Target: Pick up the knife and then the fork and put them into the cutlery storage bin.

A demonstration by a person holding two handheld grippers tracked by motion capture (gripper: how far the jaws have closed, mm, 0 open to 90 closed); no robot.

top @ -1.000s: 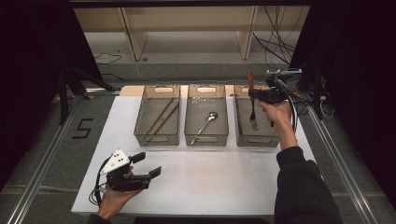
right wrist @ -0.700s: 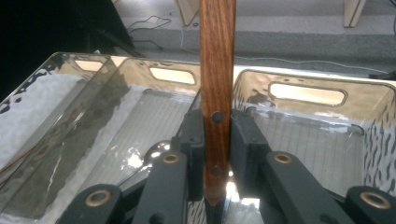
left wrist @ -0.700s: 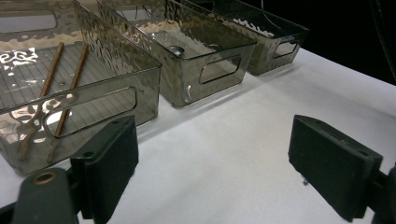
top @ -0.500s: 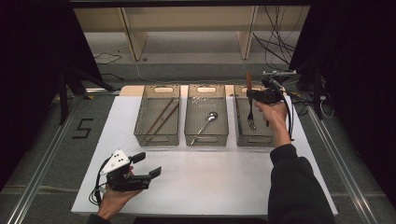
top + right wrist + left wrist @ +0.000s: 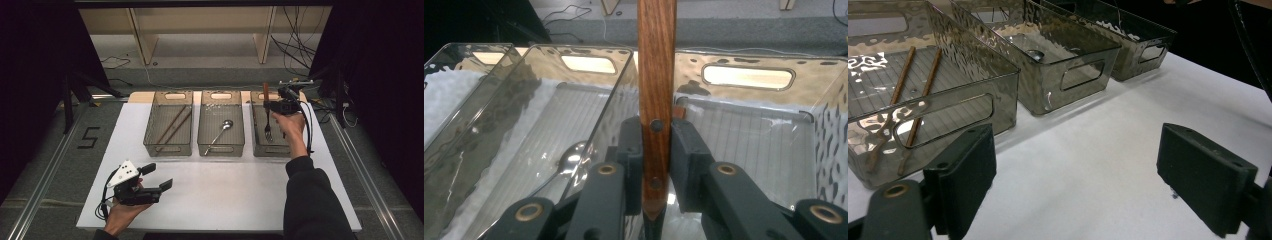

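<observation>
Fork (image 5: 267, 117), wooden-handled, upright in right gripper (image 5: 274, 107)

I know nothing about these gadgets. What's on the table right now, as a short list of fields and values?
Surface: white table
Left bin: two wooden chopsticks
Middle bin: spoon
Right bin: fork hanging upright over it, tines down
Right gripper: shut on the fork's wooden handle
Left gripper: open, holding nothing, low over the table's near edge
</observation>
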